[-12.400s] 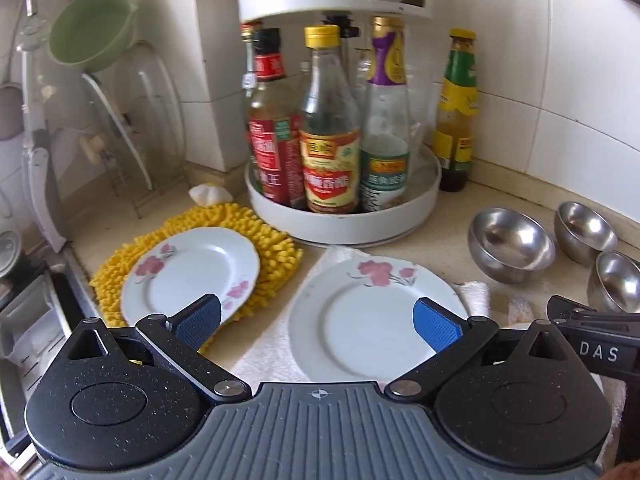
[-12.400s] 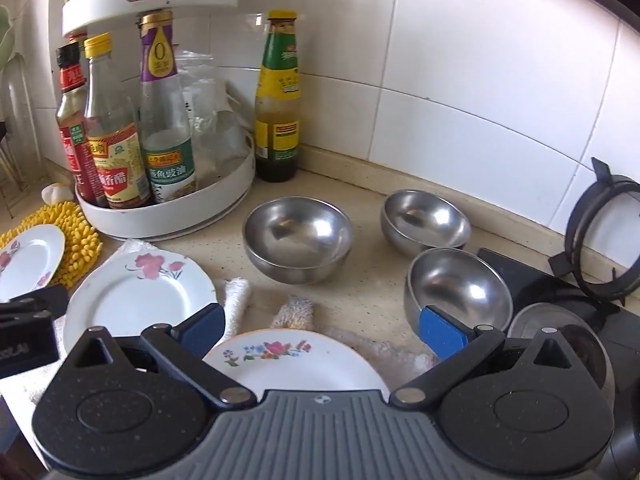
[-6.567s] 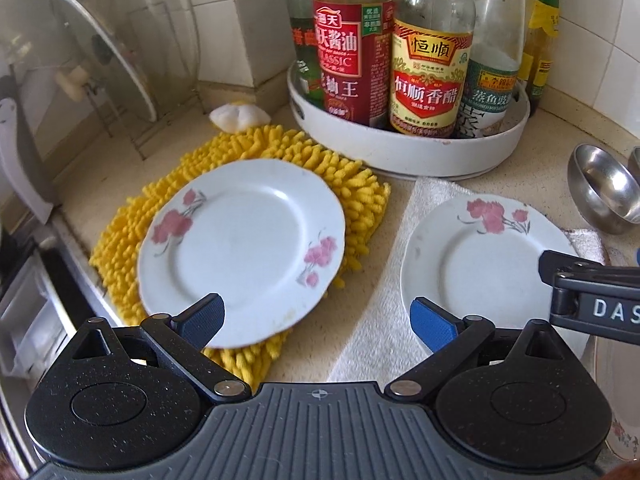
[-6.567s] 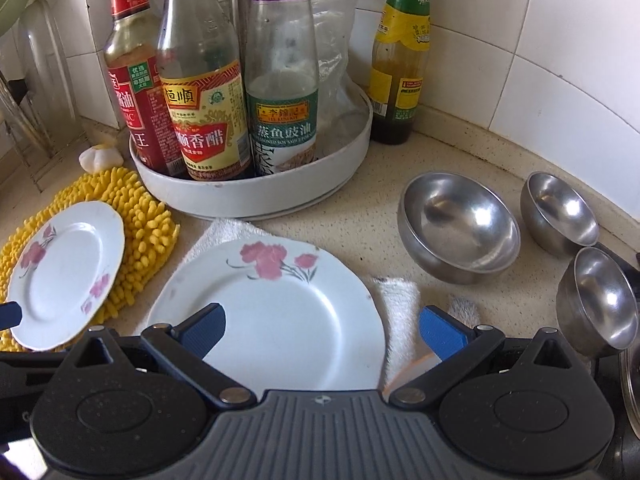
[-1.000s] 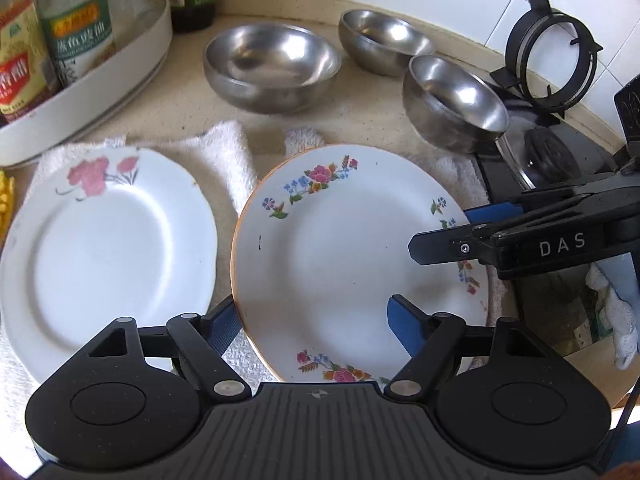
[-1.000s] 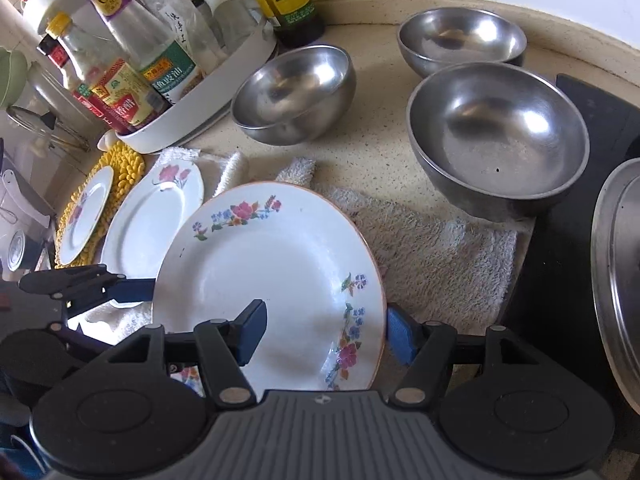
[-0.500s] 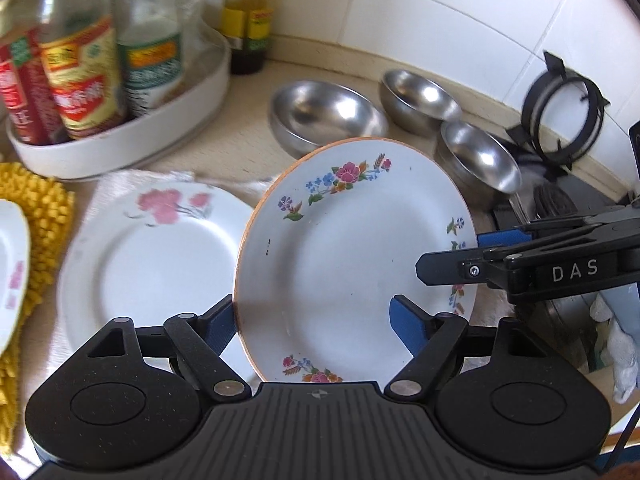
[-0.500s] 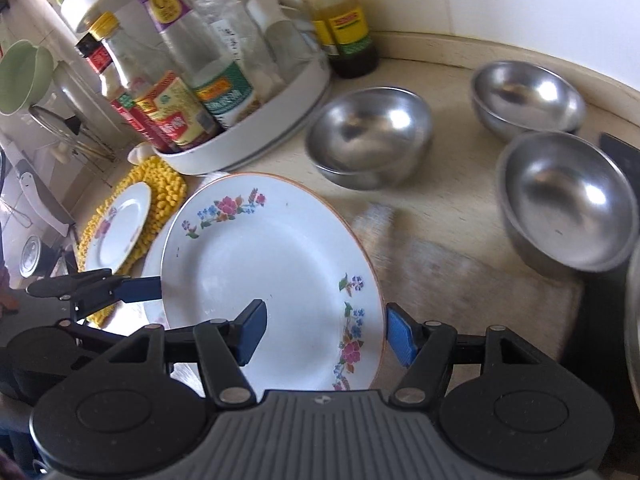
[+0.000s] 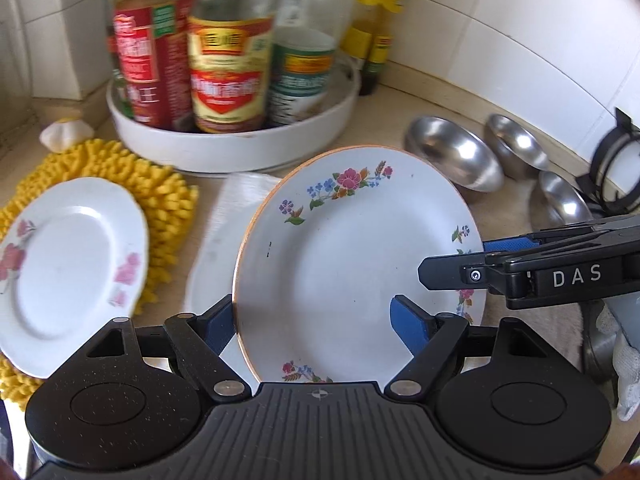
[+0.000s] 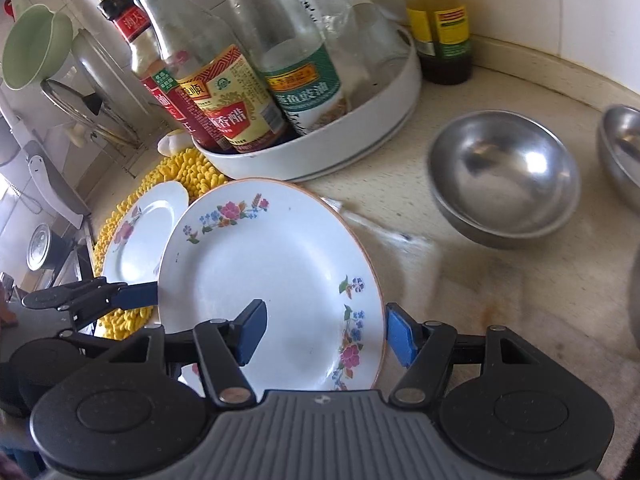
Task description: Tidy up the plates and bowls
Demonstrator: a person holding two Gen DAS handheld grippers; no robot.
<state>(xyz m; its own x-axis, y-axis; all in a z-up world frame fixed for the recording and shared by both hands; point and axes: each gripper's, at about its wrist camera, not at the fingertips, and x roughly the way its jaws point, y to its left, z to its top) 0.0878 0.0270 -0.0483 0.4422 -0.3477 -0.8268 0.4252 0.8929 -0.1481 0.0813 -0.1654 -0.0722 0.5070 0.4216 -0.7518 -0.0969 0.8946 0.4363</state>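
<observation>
A white plate with an orange rim and small flowers (image 9: 352,264) (image 10: 272,264) hangs tilted above the counter, held from both sides. My left gripper (image 9: 316,320) has one pad at its left rim and the other over its face. My right gripper (image 10: 324,332) mirrors this at the right rim. Both are shut on it. Under it a pink-flower plate (image 9: 212,264) lies on a white towel (image 9: 244,188), mostly hidden. A smaller pink-flower plate (image 9: 68,268) (image 10: 140,236) rests on a yellow mat (image 9: 160,192). Three steel bowls (image 9: 456,156) (image 10: 504,176) stand to the right.
A white turntable tray (image 9: 240,152) with several sauce bottles stands just behind the plates, with a dark bottle (image 10: 444,40) beside it at the tiled wall. A garlic bulb (image 9: 66,134) lies left of the tray. A stove ring (image 9: 616,176) is at far right.
Both grippers have carried the flowered plate up off the towel and leftward. It now hangs over the pink-flower plate, and the bottles look closer. The bowls have slid to the right of view.
</observation>
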